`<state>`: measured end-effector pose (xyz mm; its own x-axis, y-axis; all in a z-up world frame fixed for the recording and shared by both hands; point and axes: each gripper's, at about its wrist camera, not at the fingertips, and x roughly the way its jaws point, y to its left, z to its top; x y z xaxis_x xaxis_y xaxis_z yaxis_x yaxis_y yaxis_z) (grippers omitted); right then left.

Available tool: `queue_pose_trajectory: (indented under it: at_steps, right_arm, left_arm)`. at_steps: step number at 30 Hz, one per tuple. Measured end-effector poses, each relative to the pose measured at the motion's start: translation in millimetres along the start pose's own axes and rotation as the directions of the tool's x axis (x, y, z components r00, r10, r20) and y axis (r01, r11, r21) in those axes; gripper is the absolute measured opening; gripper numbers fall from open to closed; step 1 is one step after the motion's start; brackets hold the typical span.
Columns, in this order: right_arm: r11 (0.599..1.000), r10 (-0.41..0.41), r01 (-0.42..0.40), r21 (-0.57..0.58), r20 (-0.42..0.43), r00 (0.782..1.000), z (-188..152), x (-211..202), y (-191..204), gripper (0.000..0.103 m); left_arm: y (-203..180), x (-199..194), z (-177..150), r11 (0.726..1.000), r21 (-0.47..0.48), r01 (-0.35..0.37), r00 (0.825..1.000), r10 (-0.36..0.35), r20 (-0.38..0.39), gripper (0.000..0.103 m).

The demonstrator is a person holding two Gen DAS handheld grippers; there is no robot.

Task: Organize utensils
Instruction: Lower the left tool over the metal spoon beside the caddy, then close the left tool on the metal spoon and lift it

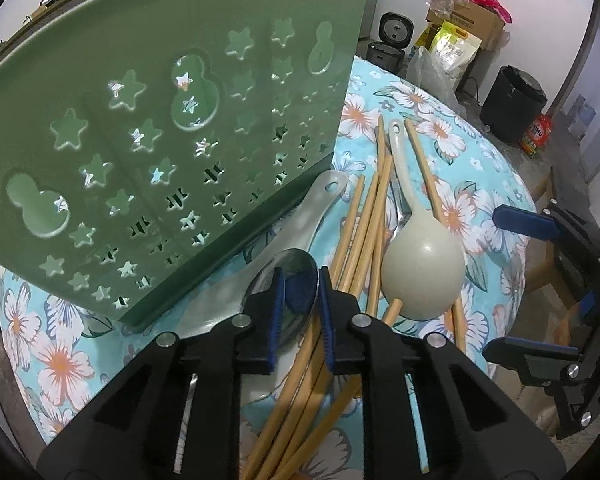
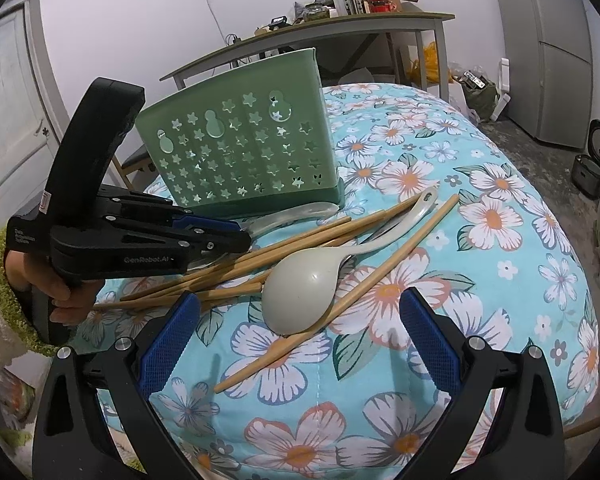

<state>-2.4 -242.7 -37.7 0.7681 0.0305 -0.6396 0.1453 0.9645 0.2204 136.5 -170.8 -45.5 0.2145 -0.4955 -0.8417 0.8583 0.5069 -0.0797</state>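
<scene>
A green utensil holder with star cut-outs [image 1: 172, 140] stands on the flowered tablecloth, also in the right wrist view [image 2: 244, 148]. Several wooden chopsticks [image 1: 364, 232] lie in a pile beside it [image 2: 292, 248]. A pale ceramic spoon [image 1: 420, 268] lies bowl-down on them [image 2: 300, 292]. A second pale spoon [image 1: 300, 216] and a metal spoon [image 1: 296, 276] lie by the holder's base. My left gripper [image 1: 302, 280] is closed around the metal spoon's bowl; it shows at the left of the right wrist view [image 2: 236, 236]. My right gripper [image 2: 300, 308] is open, just short of the pale spoon.
The round table's flowered cloth [image 2: 480, 200] falls away at right. A grey side table [image 2: 340, 28] with jars stands behind. Rice cookers [image 1: 392, 36], boxes and a black bin [image 1: 512, 100] stand on the floor. A fridge [image 2: 556, 40] is at far right.
</scene>
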Motion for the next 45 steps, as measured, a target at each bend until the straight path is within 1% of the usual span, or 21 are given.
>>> queue_pose_trajectory:
  at_steps: [8, 12, 17, 22, 24, 26, 31, 32, 35, 36, 40, 42, 45]
  right_arm:
    - [1.000, 0.000, 0.000, 0.000, 0.001, 1.000, 0, 0, 0, 0.097]
    - [1.000, 0.000, 0.000, 0.001, 0.000, 1.000, 0, -1, 0, 0.097]
    - [1.000, 0.003, -0.003, 0.005, 0.005, 1.000, -1, -1, -1, 0.097]
    - [1.000, 0.001, -0.001, 0.001, 0.003, 1.000, -1, -1, 0, 0.097]
    - [1.000, 0.001, -0.001, 0.002, 0.005, 1.000, 0, -2, 0, 0.097]
    - [1.000, 0.000, 0.000, 0.001, 0.007, 1.000, 0, -2, 1, 0.097]
    - [1.000, 0.001, -0.001, -0.001, 0.004, 1.000, -1, -2, 2, 0.097]
    - [1.000, 0.001, -0.001, -0.001, 0.005, 1.000, -1, -2, 2, 0.097]
    - [1.000, 0.003, -0.003, -0.001, 0.005, 1.000, -1, -1, 3, 0.097]
    - [1.000, 0.003, -0.003, -0.001, 0.004, 1.000, -1, -1, 3, 0.097]
    - [1.000, 0.006, -0.006, 0.001, 0.001, 1.000, -1, 0, 3, 0.097]
    - [1.000, 0.007, -0.007, 0.003, 0.001, 1.000, -1, 0, 3, 0.097]
    - [1.000, 0.006, -0.006, 0.003, 0.002, 1.000, -1, 0, 3, 0.097]
  left_arm:
    - [4, -9, 0, 0.999, -0.030, 0.015, 1.000, -0.014, 0.023, 0.009]
    - [6, -15, -1, 0.999, -0.037, 0.019, 0.999, -0.017, 0.046, 0.004]
    - [6, -23, -3, 0.999, -0.041, 0.017, 0.997, -0.014, 0.071, 0.000]
    - [5, -32, -6, 0.999, -0.041, 0.012, 0.995, -0.008, 0.099, 0.000]
    - [6, -35, -7, 0.999, -0.037, 0.014, 0.995, -0.010, 0.098, 0.000]
    - [3, -34, -9, 1.000, -0.021, -0.008, 0.996, 0.010, 0.093, 0.000]
    - [-3, -34, -13, 1.000, -0.001, -0.026, 0.996, 0.026, 0.084, 0.000]
    - [-5, -34, -14, 1.000, 0.007, -0.025, 0.996, 0.024, 0.080, 0.003]
    - [-12, -33, -17, 0.999, 0.030, -0.040, 0.996, 0.037, 0.079, 0.021]
    - [-15, -32, -18, 0.998, 0.040, -0.051, 0.996, 0.047, 0.080, 0.024]
    - [-23, -26, -17, 0.994, 0.067, -0.092, 0.993, 0.086, 0.085, 0.025]
    - [-25, -21, -15, 0.988, 0.076, -0.132, 0.988, 0.125, 0.087, 0.024]
    - [-29, -14, -14, 0.981, 0.093, -0.171, 0.983, 0.164, 0.085, 0.025]
